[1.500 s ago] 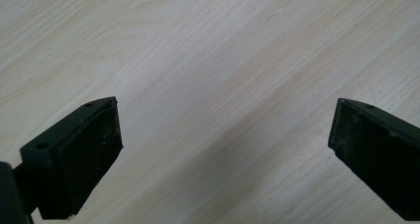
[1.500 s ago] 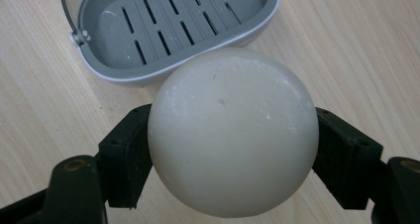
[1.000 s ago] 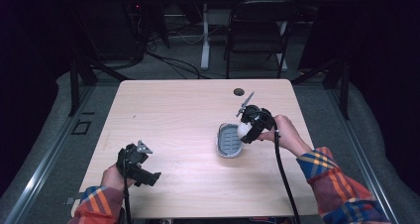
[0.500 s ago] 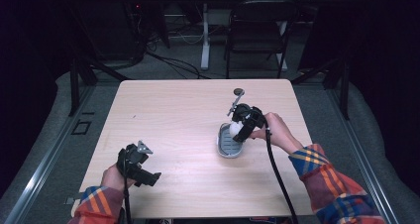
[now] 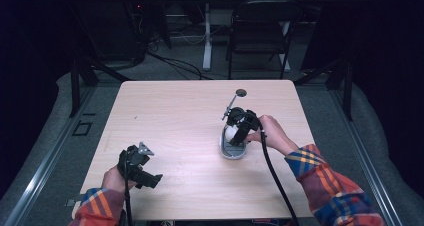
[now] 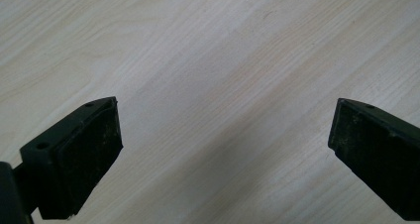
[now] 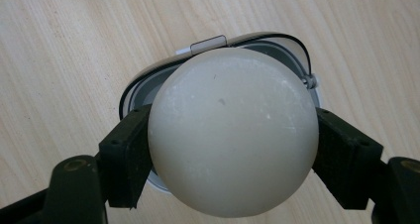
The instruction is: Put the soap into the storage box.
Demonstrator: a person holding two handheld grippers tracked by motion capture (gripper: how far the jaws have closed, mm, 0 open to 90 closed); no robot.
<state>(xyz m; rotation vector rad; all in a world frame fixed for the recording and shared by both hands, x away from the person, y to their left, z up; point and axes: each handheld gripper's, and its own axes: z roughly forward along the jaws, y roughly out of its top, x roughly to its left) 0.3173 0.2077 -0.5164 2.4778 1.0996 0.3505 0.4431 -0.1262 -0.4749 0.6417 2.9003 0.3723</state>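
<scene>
- Presently, the right gripper [image 5: 233, 134] pinches a white ball [image 7: 233, 132] between its two jaws, one on each side of the ball.
- Ball sits directly above an oval grey-and-white tray [image 5: 233, 150]; whether it touches the tray cannot be told.
- Tray lies on the tabletop [image 5: 185, 116], right of centre; its rim and a small clip at the far edge show behind the ball in the right gripper view.
- Left gripper [image 5: 141, 170] is at the near left of the tabletop, well apart from the tray; its jaws are spread wide over bare wood, holding nothing.
- Small dark round hole [image 5: 241, 92] lies near the far edge of the tabletop.
</scene>
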